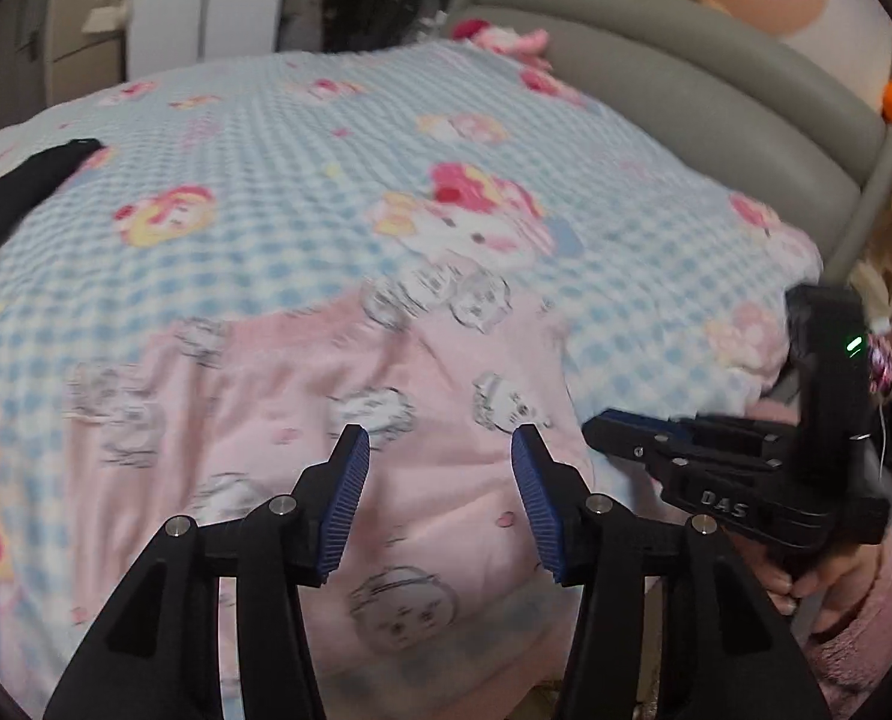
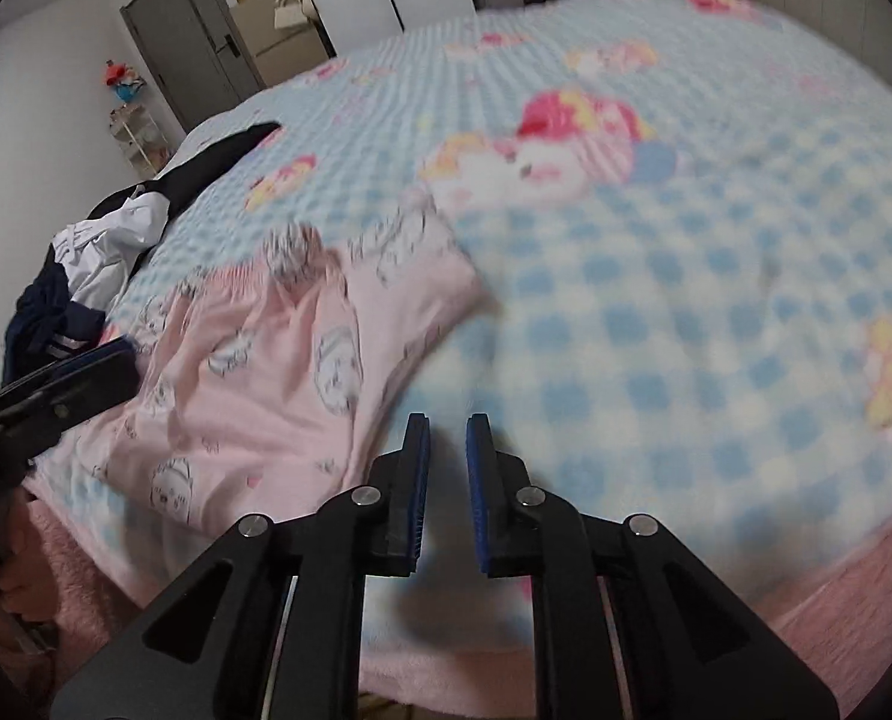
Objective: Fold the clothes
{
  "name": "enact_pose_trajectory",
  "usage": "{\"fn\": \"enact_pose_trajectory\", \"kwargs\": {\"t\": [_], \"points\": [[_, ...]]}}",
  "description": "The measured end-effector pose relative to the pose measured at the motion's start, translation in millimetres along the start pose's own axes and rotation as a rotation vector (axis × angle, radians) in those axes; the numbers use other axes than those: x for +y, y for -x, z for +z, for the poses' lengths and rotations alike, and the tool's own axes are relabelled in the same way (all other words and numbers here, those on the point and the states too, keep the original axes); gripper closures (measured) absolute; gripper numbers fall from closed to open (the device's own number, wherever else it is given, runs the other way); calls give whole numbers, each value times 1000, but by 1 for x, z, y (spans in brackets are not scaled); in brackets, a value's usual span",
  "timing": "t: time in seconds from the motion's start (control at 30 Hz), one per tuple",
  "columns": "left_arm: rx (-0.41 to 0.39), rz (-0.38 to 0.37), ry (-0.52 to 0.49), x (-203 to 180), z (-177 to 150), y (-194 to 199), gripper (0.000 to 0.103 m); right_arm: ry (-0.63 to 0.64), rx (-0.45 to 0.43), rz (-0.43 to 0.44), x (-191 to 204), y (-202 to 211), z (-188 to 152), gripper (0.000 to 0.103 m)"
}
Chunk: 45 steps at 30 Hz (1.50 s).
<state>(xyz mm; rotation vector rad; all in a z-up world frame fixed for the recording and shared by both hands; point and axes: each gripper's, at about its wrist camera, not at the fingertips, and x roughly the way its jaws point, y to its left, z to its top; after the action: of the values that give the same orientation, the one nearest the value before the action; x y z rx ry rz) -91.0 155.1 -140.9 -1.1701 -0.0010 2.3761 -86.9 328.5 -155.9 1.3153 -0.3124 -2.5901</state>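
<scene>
Here, the left tongs (image 1: 440,441) hang spread apart over the pink garment (image 1: 302,420) on the bed's checked blanket (image 1: 278,180); the right tongs (image 2: 448,420), narrowly parted and empty, hover just beside its edge. Farther off lies a dark clothes pile (image 2: 104,252).

Two tongs: the left tongs (image 1: 440,441) with two blue pads set wide apart, the right tongs (image 2: 448,429) with two pads a narrow gap apart. Each pair of tongs also shows in the other's view.

One pink garment (image 1: 338,480) printed with many small cartoon faces lies on the bed.

One blue-and-white checked blanket (image 1: 302,138) covers the bed, with several large cartoon prints; the exact number is blurred.

One heap of dark and white clothes (image 2: 95,264) sits at the bed's far edge; how many pieces are in it cannot be told.

One grey door (image 2: 185,42).

One hand (image 1: 806,585) is visible, gripping a handle.
</scene>
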Motion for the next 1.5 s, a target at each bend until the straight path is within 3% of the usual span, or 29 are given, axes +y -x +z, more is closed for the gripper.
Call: {"fn": "enact_pose_trajectory", "kwargs": {"t": [0.1,0.3,0.4,0.5,0.63,0.77,0.8,0.87,1.0,1.13,1.23,1.37,1.43,1.5], "points": [[107,49,27,4,-13,-32,52,5,4,59,0,4,0,81],[39,-58,172,15,-13,-9,51,-56,-26,-23,-28,17,-2,81],[39,-143,170,5,-13,-9,51,-182,24,160,-47,6,2,80],[50,-75,144,-2,-14,-14,51,-144,32,216,-33,2,4,80],[41,-24,207,15,-18,-9,51,3,15,222,3,5,1,80],[34,-13,227,24,-21,-6,54,105,65,127,22,-10,-12,79],[33,-10,230,26,-22,-6,59,110,91,85,21,-17,-16,79],[31,-6,237,30,-24,-6,66,79,95,84,12,-15,-16,80],[29,2,251,37,-27,-5,67,39,66,30,-7,-1,-19,80],[31,-5,248,37,-29,-8,61,2,5,84,-13,15,-16,76],[38,-29,226,28,-31,-15,61,102,-40,91,9,20,-11,75],[47,-61,196,16,-32,-24,63,169,72,-23,16,-12,-20,75],[48,-81,228,24,-34,-25,73,165,71,-18,13,-10,-21,76],[51,-106,276,38,-34,-25,76,163,75,-13,10,-8,-23,76]]}}
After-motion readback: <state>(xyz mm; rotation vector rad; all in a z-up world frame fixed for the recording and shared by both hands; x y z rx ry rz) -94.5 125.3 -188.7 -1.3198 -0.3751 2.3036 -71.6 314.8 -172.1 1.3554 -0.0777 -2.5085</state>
